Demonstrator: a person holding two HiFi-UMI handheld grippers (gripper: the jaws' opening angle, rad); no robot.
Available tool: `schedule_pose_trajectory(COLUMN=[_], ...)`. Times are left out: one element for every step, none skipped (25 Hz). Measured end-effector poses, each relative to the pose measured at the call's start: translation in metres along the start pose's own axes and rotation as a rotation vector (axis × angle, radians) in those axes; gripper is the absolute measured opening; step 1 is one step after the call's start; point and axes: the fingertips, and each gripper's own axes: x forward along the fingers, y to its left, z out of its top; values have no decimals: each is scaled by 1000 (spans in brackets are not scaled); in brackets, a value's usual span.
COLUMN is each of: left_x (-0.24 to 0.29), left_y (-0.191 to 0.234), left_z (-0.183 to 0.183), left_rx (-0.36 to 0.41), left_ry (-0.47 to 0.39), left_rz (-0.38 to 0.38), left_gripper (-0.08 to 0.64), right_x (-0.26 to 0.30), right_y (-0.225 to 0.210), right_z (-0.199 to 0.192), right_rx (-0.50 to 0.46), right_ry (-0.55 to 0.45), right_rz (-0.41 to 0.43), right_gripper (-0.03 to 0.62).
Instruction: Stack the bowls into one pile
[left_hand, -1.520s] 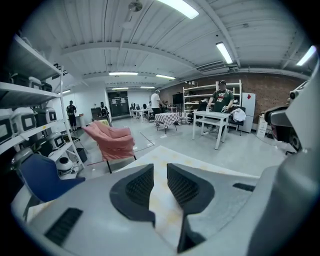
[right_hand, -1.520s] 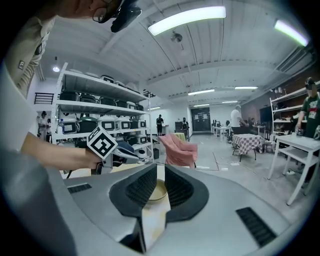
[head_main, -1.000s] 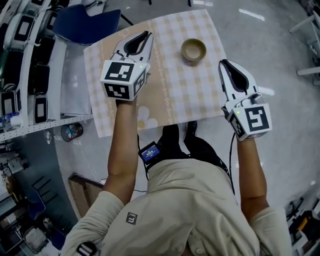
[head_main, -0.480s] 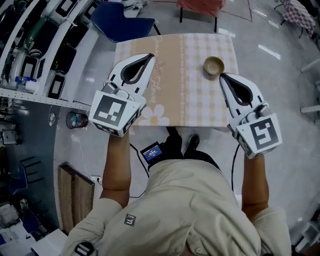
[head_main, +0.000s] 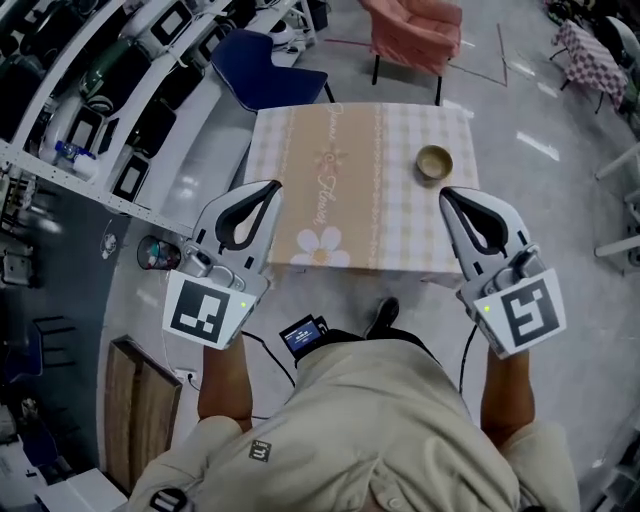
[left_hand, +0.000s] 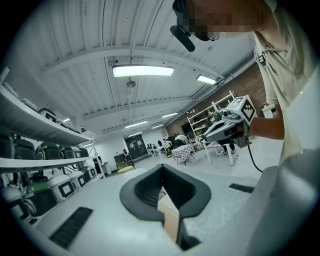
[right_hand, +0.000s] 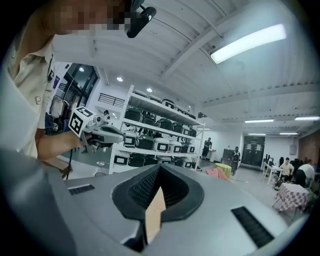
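Observation:
A tan bowl (head_main: 434, 162) stands on the far right part of the checked tablecloth (head_main: 360, 205); whether it is one bowl or a pile of nested ones cannot be told. My left gripper (head_main: 270, 187) hangs at the table's near left corner, shut and empty. My right gripper (head_main: 447, 194) is held at the near right edge, a little short of the bowl, also shut on nothing. In the left gripper view the jaws (left_hand: 161, 169) point up into the room and meet at the tip. The right gripper view shows its jaws (right_hand: 159, 168) the same way.
A blue chair (head_main: 268, 72) and a pink chair (head_main: 415, 35) stand beyond the table. Shelves of appliances (head_main: 100, 120) run along the left. A wooden board (head_main: 140, 400) lies on the floor at the lower left. Other people sit far back in the room.
Both grippers have drawn back from over the table toward the person's body. The view has lifted, so the table and bowl sit farther off. Both stay shut.

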Motion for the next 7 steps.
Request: schedule_pose_trajectory(left_x=[-11, -23, -34, -45, -55, -65, -75], left_y=[-2, -3, -4, -5, -6, -7, -9], left_z=[-3, -6, -10, -13, -16, -18, -20], left_rx=[-4, -12, -23, -35, -45, -54, -63], left_ry=[6, 13, 19, 24, 26, 26, 25], left_rz=[5, 11, 16, 20, 21, 22, 22], left_gripper=[8, 8, 8, 7, 7, 8, 8], right_x=[-5, -9, -14, -19, -24, -29, -33], right_y=[6, 13, 21, 29, 37, 45, 53], right_z=[3, 6, 8, 9, 11, 12, 13], right_rx=[-6, -10, -14, -15, -15, -15, -15], right_ry=[0, 1, 2, 3, 3, 2, 1], right_rz=[-4, -7, -11, -15, -19, -23, -27], right_gripper=[3, 3, 3, 3, 3, 3, 3])
